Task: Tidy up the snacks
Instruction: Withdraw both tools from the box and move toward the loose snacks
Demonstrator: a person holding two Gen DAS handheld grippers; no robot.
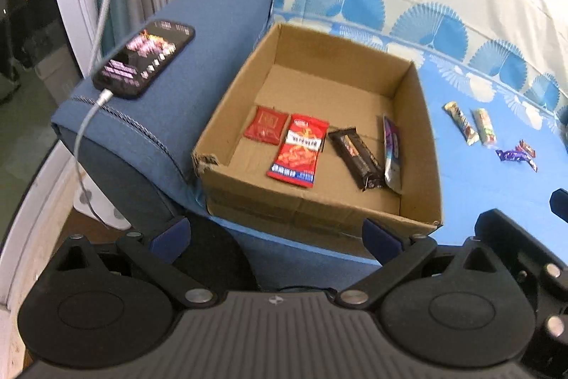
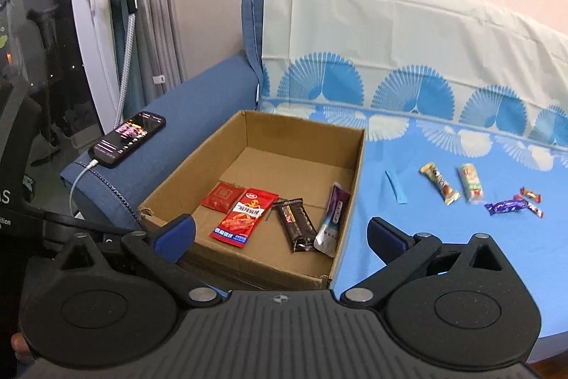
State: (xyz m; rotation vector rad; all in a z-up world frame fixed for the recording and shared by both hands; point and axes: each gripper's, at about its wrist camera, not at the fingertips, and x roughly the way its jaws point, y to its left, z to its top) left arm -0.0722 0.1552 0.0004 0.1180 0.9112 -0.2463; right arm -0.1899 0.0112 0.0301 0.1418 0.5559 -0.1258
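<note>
A cardboard box (image 2: 198, 201) on a blue sofa holds four snacks: a small red packet (image 2: 222, 196), a red chili pouch (image 2: 245, 217), a dark bar (image 2: 296, 224) and a purple-white sachet (image 2: 333, 219) leaning on its right wall. Five more wrapped snacks lie loose on the patterned cover (image 2: 461, 229), among them two pale bars (image 2: 438, 183) and a purple candy (image 2: 502, 207). The left gripper (image 1: 277, 237) and right gripper (image 2: 280, 233) hang released, empty, near the box. Judging by this, the next move calls for reaching right to a loose bar. A charging phone (image 2: 127, 139) rests on the armrest.
</note>
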